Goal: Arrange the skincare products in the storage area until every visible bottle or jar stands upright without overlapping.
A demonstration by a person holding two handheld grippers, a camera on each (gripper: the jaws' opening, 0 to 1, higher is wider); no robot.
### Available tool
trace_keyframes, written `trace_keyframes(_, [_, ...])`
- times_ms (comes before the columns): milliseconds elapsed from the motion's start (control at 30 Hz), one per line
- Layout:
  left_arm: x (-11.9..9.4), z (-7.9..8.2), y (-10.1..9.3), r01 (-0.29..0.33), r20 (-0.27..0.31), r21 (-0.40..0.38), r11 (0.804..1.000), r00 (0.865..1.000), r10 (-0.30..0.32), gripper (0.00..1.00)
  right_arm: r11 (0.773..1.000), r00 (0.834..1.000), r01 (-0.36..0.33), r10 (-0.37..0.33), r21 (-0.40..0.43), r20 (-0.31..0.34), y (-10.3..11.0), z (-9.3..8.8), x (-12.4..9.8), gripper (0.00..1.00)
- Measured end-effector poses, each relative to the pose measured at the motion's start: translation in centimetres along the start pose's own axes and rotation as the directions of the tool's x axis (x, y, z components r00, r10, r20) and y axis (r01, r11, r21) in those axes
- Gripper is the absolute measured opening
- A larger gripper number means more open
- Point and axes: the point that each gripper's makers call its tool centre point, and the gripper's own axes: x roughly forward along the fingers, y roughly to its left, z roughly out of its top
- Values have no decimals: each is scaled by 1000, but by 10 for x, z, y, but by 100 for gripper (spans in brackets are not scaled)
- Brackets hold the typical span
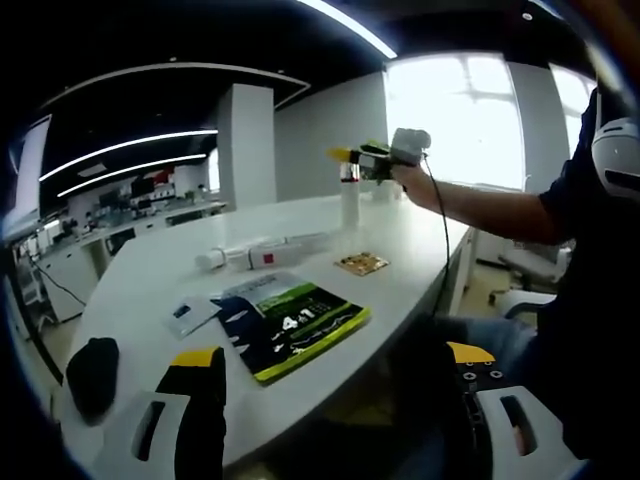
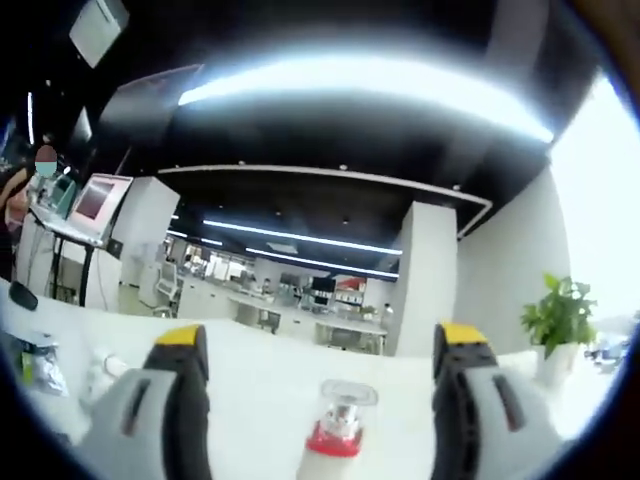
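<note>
The left gripper (image 1: 335, 385) is seen with its jaws spread wide apart and nothing held between them, hanging over the near edge of the big white table (image 1: 420, 235). The right gripper (image 2: 322, 355) is spread wide as well; in the right gripper view a white pump bottle (image 2: 335, 440) with a red collar and clear cap is framed between the jaws, but contact can't be made out, so no grip is claimed. From the left gripper view, that same right gripper (image 1: 375, 160) is seen held out in a person's hand (image 1: 410, 178) above an upright white bottle (image 1: 349, 200) at the far side of the table. On the table a dark and green booklet (image 1: 290, 325) is laid flat, with a small white card (image 1: 190, 315) just beside it, a couple of white tubes (image 1: 250, 255) (one with a red label) lying on their sides behind it, and a small brownish square packet (image 1: 362, 263) near the right edge. A black object (image 1: 92, 375) is sat near the left jaw. A potted plant (image 2: 560, 320) is caught in the right gripper view.
</note>
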Motion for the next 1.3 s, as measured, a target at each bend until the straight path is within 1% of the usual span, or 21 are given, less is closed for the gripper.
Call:
trace_keyframes(67, [0, -1, -1, 1, -3, -1, 1000, 1000, -1, 90, 1000, 1000, -10, 10, -13, -2, 3, 3, 0, 93])
trace_keyframes(133, [0, -2, -1, 2, -7, 0, 1000, 1000, -2, 90, 1000, 1000, -25, 25, -12, -17, 7, 3, 0, 92])
trace_keyframes(233, [1, -2, -1, 1, -11, 2, 1000, 1000, 0, 90, 999, 999, -48, 48, -8, -8, 14, 9, 0, 93])
trace_keyframes(300, [1, -1, -1, 2, -10, 4, 1000, 1000, -1, 90, 997, 997, -73, 73, -29, -8, 21, 12, 0, 92])
trace_keyframes(533, [2, -1, -3, 7, -12, 7, 1000, 1000, -7, 90, 992, 993, -116, 114, -54, -29, 36, 10, -2, 91])
trace_keyframes(800, [2, -1, -4, 10, -13, 9, 1000, 1000, -10, 90, 985, 986, -162, 159, -54, -48, 50, 7, -4, 90])
trace_keyframes(867, [2, -1, -4, 9, -13, 8, 1000, 1000, -9, 90, 982, 983, -176, 172, -70, -58, 54, 6, -4, 89])
trace_keyframes(967, [3, -3, -5, 11, -15, 7, 1000, 1000, -11, 90, 977, 981, -194, 191, -85, -42, 60, 11, -6, 88])
trace_keyframes(1200, [4, -5, -6, 15, -19, 3, 1000, 1000, -15, 90, 974, 976, -212, 209, -73, -56, 65, 10, -7, 86])
trace_keyframes(1300, [4, -5, -7, 15, -17, 3, 1000, 1000, -15, 90, 969, 973, -225, 219, -104, -69, 70, 7, -8, 86])
